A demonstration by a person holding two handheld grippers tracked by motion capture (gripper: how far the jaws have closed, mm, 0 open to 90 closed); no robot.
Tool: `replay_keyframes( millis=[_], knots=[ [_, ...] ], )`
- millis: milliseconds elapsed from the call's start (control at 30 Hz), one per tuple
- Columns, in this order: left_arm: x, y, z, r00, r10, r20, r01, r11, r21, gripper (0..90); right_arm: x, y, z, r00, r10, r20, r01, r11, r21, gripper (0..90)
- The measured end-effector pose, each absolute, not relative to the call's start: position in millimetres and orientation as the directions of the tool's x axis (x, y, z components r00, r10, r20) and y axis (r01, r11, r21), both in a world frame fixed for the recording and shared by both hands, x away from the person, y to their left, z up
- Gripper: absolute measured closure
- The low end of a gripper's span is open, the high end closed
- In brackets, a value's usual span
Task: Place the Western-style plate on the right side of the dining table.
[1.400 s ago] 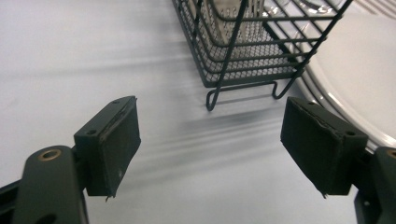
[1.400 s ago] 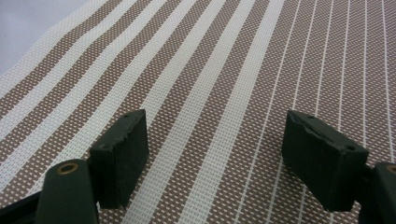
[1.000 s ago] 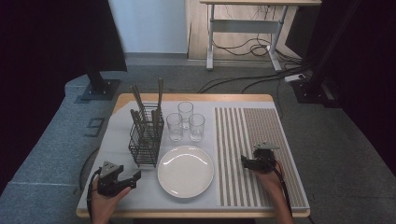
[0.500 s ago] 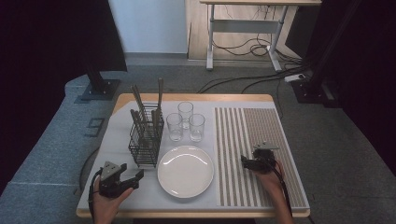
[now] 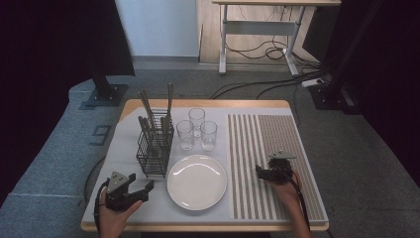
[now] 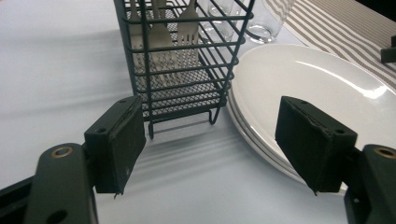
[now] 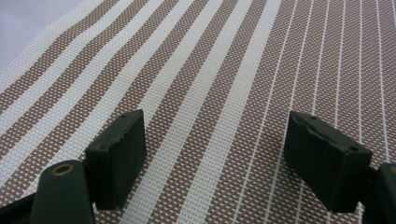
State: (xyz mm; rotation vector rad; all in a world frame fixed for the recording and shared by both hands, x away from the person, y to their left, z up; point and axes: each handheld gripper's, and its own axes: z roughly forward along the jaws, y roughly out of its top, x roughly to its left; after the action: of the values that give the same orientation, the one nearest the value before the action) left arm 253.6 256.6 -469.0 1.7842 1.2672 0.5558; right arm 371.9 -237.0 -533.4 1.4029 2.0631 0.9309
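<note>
A white plate lies at the front middle of the table, and it shows again in the left gripper view. Behind it to the left stands a black wire cutlery basket holding forks. Three empty glasses stand beside the basket. My left gripper rests near the front left corner, open and empty, aimed at the gap between basket foot and plate rim. My right gripper sits open and empty just over the brown-and-white striped placemat.
The table has a pale grey mat under the basket, plate and glasses. The striped placemat covers the right part. Beyond the table are stand bases, cables on the floor and a desk frame.
My left gripper has edged slightly right, toward the plate and basket. The right gripper has stayed where it was.
</note>
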Motion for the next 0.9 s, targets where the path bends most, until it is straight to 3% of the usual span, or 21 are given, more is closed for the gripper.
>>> replay_keyframes(
  millis=[500, 900],
  knots=[
    [254, 247, -470, 0.4, 0.911, -0.096, 0.529, -0.144, 0.836, 24.8, 372, -237, -533, -0.364, 0.931, -0.006, 0.611, 0.244, 0.753, 21.4],
    [256, 217, -478, 0.468, 0.88, -0.08, 0.529, -0.206, 0.823, 24.8, 372, -238, -533, -0.364, 0.931, -0.001, 0.613, 0.24, 0.752, 21.3]
  ],
)
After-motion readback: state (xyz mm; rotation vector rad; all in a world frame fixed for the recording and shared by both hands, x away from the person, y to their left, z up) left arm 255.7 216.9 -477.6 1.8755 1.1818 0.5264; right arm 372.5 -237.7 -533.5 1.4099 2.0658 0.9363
